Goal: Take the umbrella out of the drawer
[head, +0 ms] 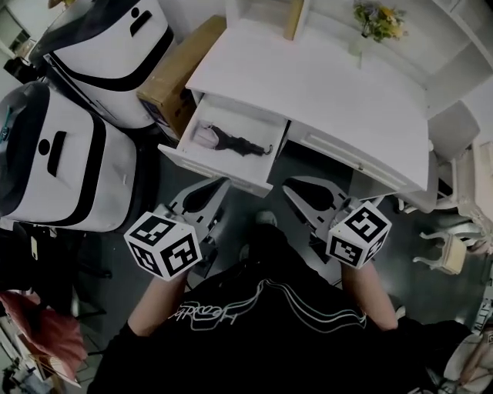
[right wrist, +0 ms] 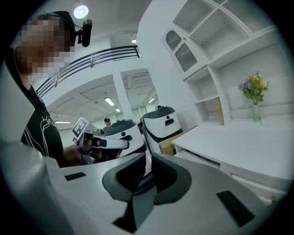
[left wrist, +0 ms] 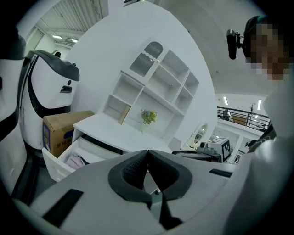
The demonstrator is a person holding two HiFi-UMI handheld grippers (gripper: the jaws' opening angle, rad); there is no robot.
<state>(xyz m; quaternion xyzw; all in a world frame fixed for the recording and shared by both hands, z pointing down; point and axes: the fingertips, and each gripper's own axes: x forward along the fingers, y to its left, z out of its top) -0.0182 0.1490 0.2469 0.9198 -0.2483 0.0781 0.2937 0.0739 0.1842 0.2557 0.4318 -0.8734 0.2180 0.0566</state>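
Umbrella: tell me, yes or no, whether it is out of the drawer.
No, the dark folded umbrella lies inside the open drawer in the head view.

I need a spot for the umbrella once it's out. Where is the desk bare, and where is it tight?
The desk top is bare from its left edge, above the open drawer, across to the vase of flowers at the back. The drawer is crowded: the umbrella lies beside a pale bundle. A cardboard box blocks the desk's left side.
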